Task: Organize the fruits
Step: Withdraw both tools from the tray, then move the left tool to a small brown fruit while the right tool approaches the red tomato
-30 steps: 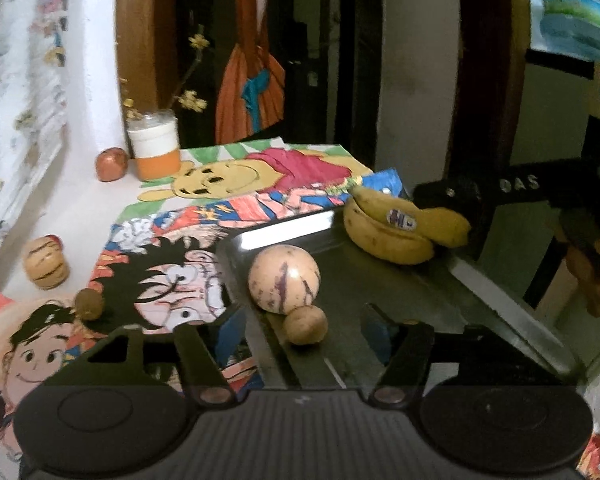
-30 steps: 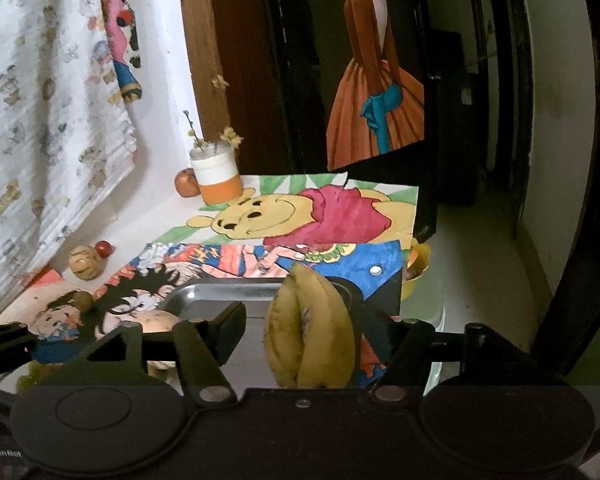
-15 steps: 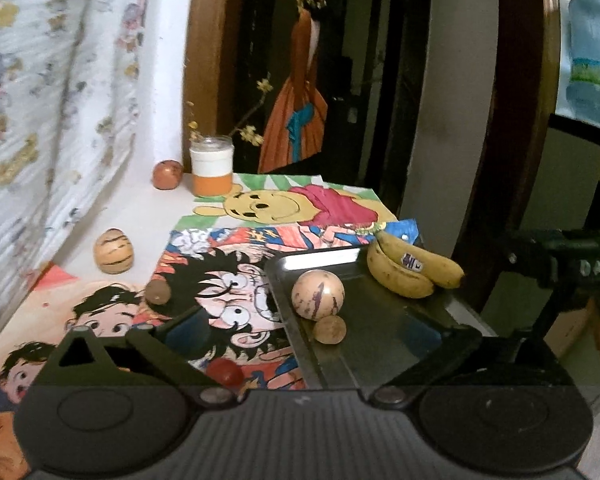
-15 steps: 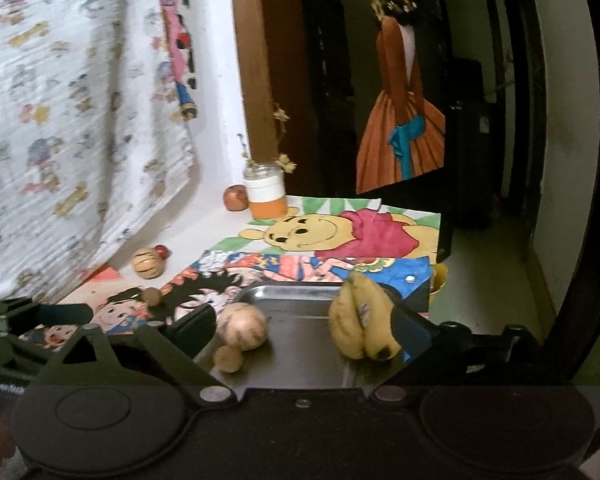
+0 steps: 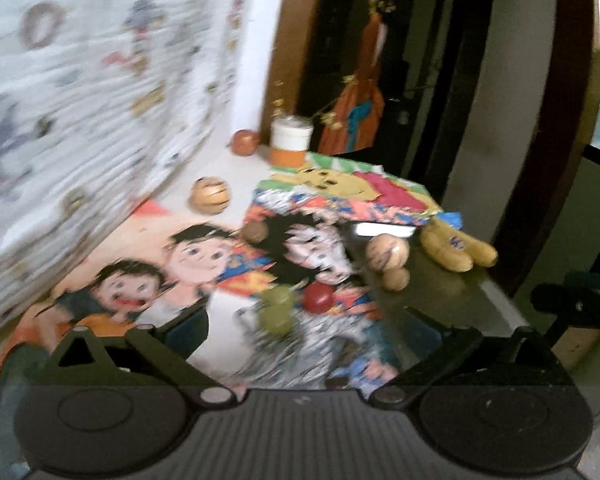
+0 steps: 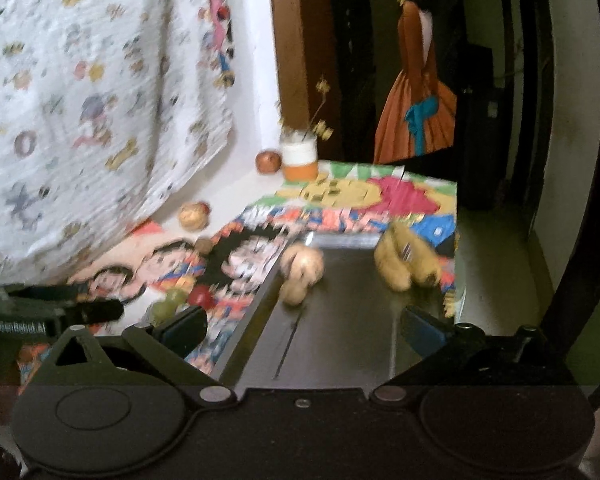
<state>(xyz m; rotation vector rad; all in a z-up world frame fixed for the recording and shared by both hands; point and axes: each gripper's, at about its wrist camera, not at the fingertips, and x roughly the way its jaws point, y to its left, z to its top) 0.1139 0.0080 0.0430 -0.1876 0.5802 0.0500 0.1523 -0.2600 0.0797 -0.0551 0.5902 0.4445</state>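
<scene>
Left wrist view, blurred: a dark metal tray (image 5: pixel 440 312) sits on a counter (image 5: pixel 228 168) covered with cartoon-print cloth. Three fruits already lie on the tray: a bunch of bananas (image 5: pixel 456 250) at its far edge, a round pale fruit (image 5: pixel 388 254) with dark streaks, and a small brown fruit (image 5: pixel 396 280) just in front of it. By my reading the sorting is partly done. Outside the tray lie two green fruits (image 5: pixel 276 308), a red fruit (image 5: pixel 318 297) just beside them, a small brown one (image 5: pixel 254 233), a striped tan one (image 5: pixel 211 196) and a reddish one (image 5: pixel 244 142) beside a white and orange jar (image 5: pixel 290 144).

The left gripper (image 5: pixel 304 334) has its jaws spread wide over the green fruits, gripping nothing. The right gripper (image 6: pixel 304 330) has just been opening; its jaws stand wide apart and empty above the tray's near end.
</scene>
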